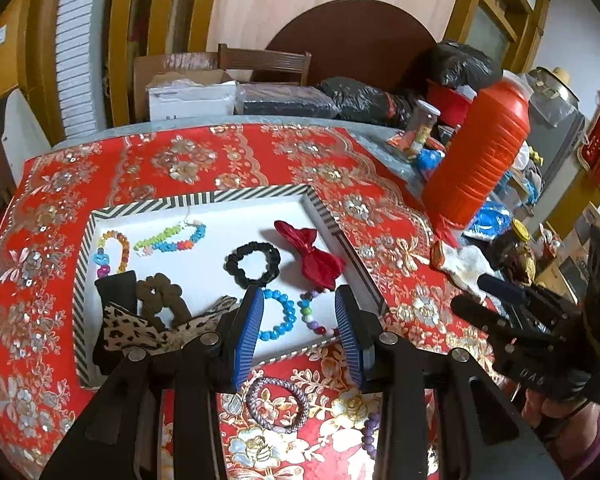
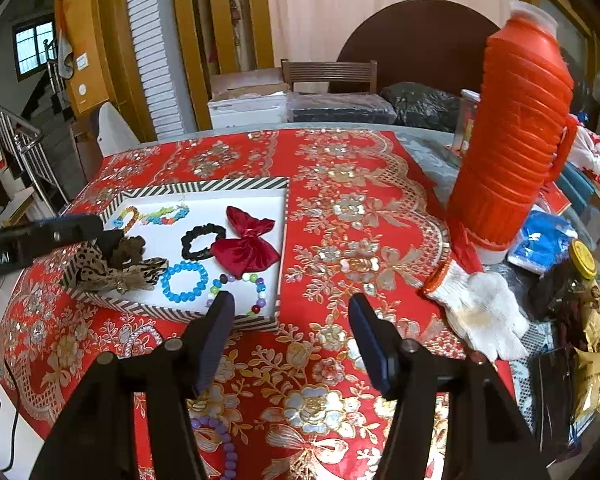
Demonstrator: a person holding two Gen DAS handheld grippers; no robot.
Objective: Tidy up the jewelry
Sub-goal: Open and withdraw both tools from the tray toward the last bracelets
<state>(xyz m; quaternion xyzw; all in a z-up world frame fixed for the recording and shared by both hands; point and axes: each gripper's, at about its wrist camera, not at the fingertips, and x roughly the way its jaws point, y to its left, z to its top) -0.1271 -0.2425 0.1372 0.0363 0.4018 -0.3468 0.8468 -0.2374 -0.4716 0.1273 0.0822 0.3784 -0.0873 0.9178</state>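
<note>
A white tray with a striped rim (image 1: 204,198) lies on the red embroidered tablecloth. In it are a red bow (image 1: 312,256), a black scrunchie (image 1: 253,264), a blue bead bracelet (image 1: 274,316), a mixed-colour bead bracelet (image 1: 312,316), a leopard bow (image 1: 140,330) and other pieces. My left gripper (image 1: 300,300) hovers open over the tray's near edge with nothing between its fingers. Below it on the cloth lie a purple-grey hair tie (image 1: 278,404) and a purple bead bracelet (image 2: 220,440). My right gripper (image 2: 291,300) stands open over the cloth, right of the tray's near corner (image 2: 276,320), holding nothing.
A tall orange thermos (image 2: 516,140) stands at the right of the table, with a white work glove (image 2: 480,312) lying before it. Jars, blue bags and clutter crowd the right edge. Boxes, black bags and a wooden chair (image 2: 330,74) sit behind the table.
</note>
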